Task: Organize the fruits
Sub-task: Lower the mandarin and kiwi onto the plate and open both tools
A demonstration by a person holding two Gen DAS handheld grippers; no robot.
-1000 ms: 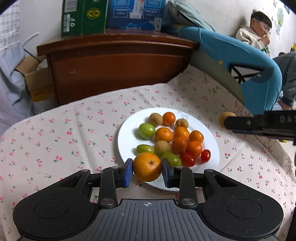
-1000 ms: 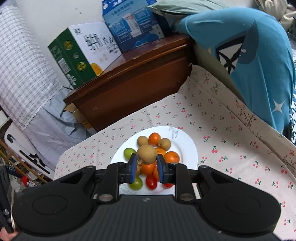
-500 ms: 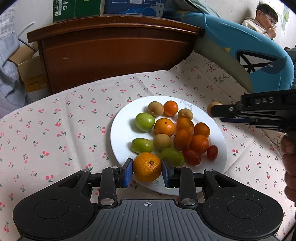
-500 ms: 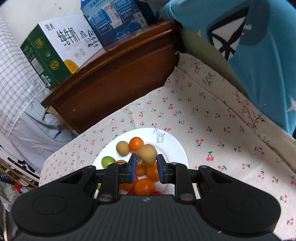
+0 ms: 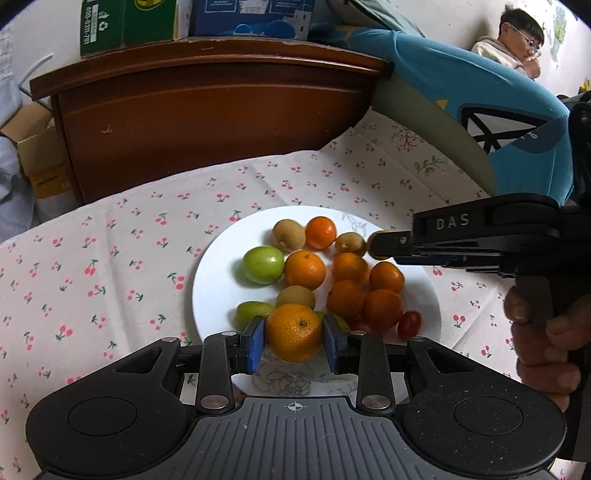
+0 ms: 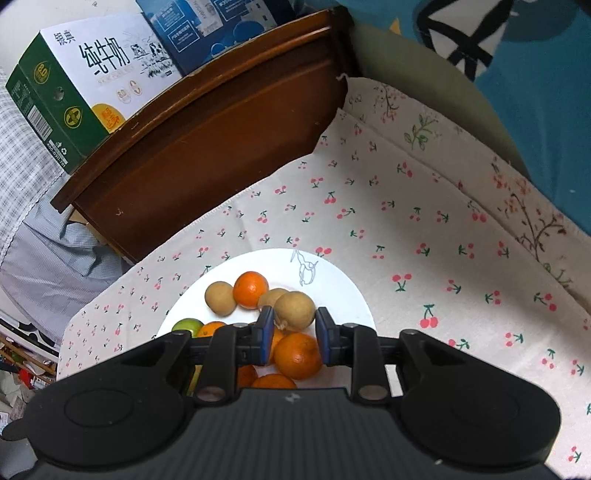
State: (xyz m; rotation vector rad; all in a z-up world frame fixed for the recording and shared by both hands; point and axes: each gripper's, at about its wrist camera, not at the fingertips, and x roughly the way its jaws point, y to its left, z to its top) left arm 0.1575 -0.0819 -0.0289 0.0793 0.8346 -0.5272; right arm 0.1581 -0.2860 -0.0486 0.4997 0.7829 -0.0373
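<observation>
- The cherry-print cloth (image 5: 110, 266) is lying under everything, and the white plate (image 5: 218, 291) is sitting on it; all places below are given from that plate.
- The wooden cabinet (image 5: 207, 122) is standing beyond the plate's far side, with a green-and-white carton (image 6: 74, 92) and a blue carton (image 6: 207, 26) resting on top of it.
- The plate is holding a heap of small oranges (image 5: 305, 268), green fruits (image 5: 263, 264), tan-brown round fruits (image 5: 288, 233) and a red cherry tomato (image 5: 410, 324).
- The left gripper (image 5: 294, 343) is clamping a large orange (image 5: 294, 331) between its blue pads, hanging over the plate's near edge.
- The right gripper (image 6: 294, 332) is pinching a tan-brown fruit (image 6: 295, 310) at its fingertips, hovering over the plate's far right part, above the heap.
- In the left wrist view, that gripper is reaching in from the plate's right side, with a hand (image 5: 543, 332) wrapping its handle.
</observation>
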